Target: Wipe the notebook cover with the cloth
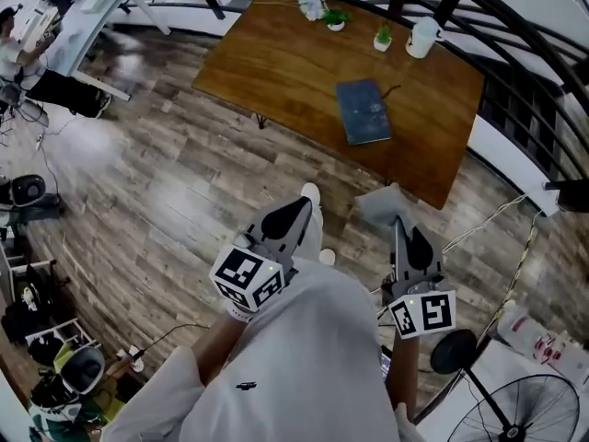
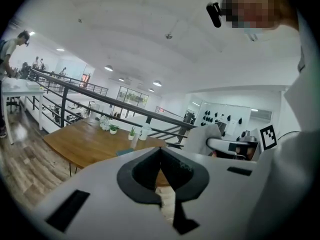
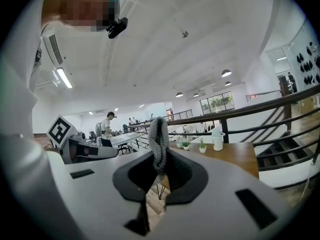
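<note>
A dark blue notebook (image 1: 363, 110) lies closed on the brown wooden table (image 1: 276, 63), towards its right half. I stand on the floor a step short of the table. My right gripper (image 1: 398, 224) is shut on a grey cloth (image 1: 379, 205). In the right gripper view the cloth (image 3: 159, 140) sticks up folded between the jaws of the right gripper (image 3: 160, 160). My left gripper (image 1: 296, 215) is shut with nothing in it, its jaws closed together in the left gripper view (image 2: 160, 153). The notebook (image 2: 125, 152) shows there as a thin teal edge on the table.
Two small potted plants (image 1: 382, 37), white flowers (image 1: 313, 1) and a white jug (image 1: 421, 37) stand along the table's far edge by a black railing (image 1: 515, 35). A standing fan (image 1: 515, 408) and cables are at the lower right. A white desk (image 1: 87, 12) stands at the upper left.
</note>
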